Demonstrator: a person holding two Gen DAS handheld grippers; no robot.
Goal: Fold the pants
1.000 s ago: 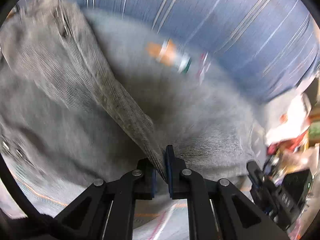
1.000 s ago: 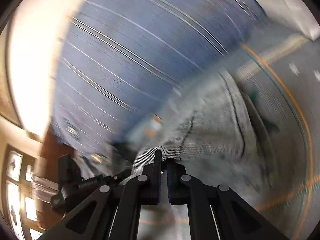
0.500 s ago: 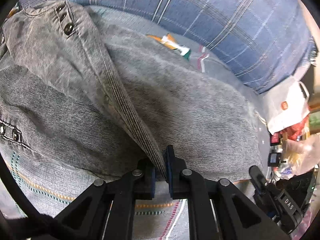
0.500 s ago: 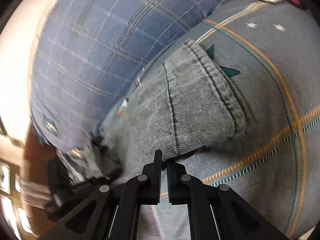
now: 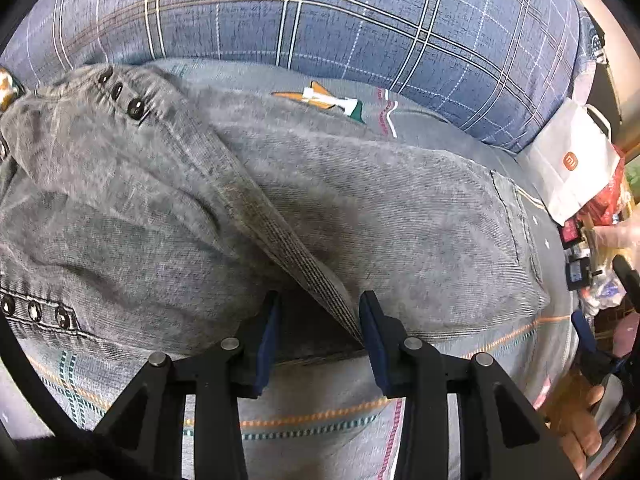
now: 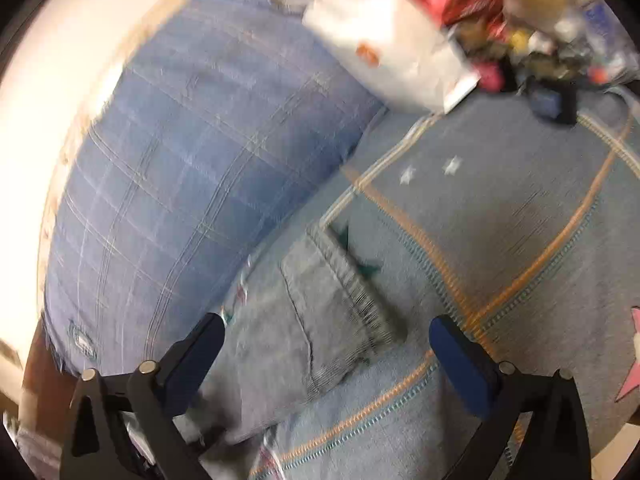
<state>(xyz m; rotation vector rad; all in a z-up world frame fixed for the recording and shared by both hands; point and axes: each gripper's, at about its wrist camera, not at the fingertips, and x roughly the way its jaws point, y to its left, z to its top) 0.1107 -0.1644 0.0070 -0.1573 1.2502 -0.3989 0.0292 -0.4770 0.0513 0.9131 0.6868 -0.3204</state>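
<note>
**Both grippers let go of folded grey jeans**

Grey patterned bedspread (image 5: 320, 424) lies nearest, bare at lower centre. Left gripper (image 5: 318, 326) has just been opening; a fold of the grey denim pants (image 5: 400, 216) stands between its pads, brushing the right one. Right gripper (image 6: 326, 354), just opened wide, straddles the hem unclenched. Beyond: blue plaid pillow (image 5: 360, 20), white Xiaomi-logo bag (image 5: 572, 164).

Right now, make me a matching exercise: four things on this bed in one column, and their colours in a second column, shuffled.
Things:
1. pants
2. pillow
3. paper bag
4. pads of the left gripper

Colours:
A. white with an orange logo
B. dark blue
C. washed grey denim
D. blue with a plaid of pale lines

Pairs: 1-C, 2-D, 3-A, 4-B
</note>
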